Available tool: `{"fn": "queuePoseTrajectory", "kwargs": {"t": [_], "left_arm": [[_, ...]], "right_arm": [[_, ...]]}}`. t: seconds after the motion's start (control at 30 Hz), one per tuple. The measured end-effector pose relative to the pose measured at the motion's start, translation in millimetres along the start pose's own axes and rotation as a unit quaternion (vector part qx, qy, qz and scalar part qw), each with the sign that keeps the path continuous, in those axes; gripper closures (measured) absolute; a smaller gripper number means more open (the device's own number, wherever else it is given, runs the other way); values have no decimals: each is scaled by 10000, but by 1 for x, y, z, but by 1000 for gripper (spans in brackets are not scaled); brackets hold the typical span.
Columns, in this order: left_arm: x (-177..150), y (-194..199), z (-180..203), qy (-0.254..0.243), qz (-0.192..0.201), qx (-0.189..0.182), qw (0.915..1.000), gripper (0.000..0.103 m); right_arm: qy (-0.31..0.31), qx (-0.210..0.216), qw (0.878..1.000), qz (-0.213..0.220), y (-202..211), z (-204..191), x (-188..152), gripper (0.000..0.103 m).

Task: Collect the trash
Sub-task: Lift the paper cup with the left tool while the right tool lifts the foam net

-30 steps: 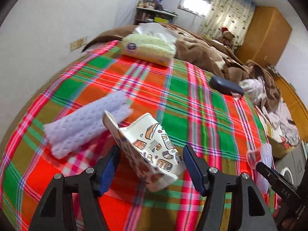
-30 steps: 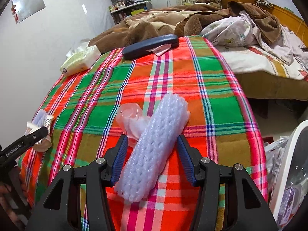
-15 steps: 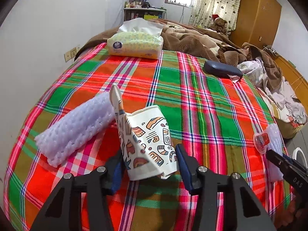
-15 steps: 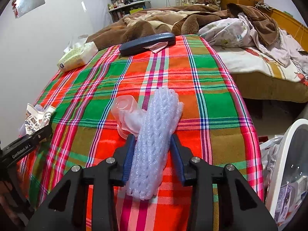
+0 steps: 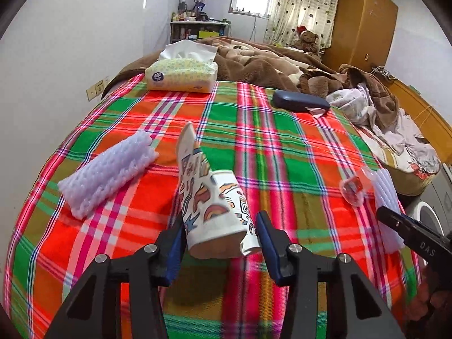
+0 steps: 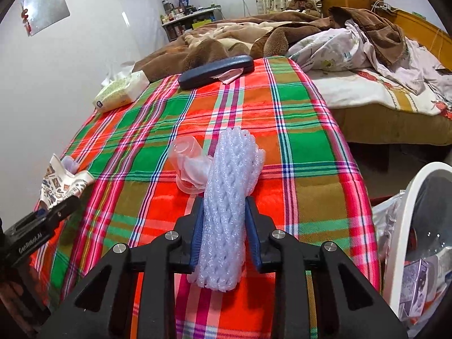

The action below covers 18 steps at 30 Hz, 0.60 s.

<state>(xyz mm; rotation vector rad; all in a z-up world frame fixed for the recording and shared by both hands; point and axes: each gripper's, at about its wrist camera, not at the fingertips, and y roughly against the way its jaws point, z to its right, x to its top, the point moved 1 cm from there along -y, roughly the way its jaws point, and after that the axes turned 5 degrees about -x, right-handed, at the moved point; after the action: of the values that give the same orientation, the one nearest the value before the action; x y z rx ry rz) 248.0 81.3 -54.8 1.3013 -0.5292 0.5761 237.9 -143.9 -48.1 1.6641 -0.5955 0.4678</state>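
Red-green plaid blanket [image 5: 282, 152], white foam netting [image 6: 228, 197], paper cup [image 5: 217, 206] with multicoloured doodles, navy case [image 5: 299, 101].

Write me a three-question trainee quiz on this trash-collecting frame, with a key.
1. True or false: the left hand-held gripper holds the paper cup.
2. What is between the right hand-held gripper's fingers: (a) tissue pack, (b) foam netting, (c) dark case?
3. Fill in: beside the foam netting lies a clear plastic ____.

Key
1. True; the cup is crushed between the fingers.
2. b; the jaws are closing on it.
3. cup
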Motion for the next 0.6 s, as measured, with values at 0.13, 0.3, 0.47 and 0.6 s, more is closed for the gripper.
{"fn": "queuePoseTrajectory", "kwargs": {"t": [0.13,0.3,0.47,0.6], "left_arm": [[-6,15,11,-70,82,-84,9999,58],[-16,23,22,-181,71,-136,9997,65],[-28,22,24,-102,0,-143,9998,65],[-24,19,25,-96,-5,25,10000,42]], "right_arm": [[-41,82,9999,92,11,3,-2,74],[-74,105,9998,161,19,5,-5,74],[-64,135,9997,209,25,8,-8,74],[-72,181,9996,225,28,9,-9,74]]}}
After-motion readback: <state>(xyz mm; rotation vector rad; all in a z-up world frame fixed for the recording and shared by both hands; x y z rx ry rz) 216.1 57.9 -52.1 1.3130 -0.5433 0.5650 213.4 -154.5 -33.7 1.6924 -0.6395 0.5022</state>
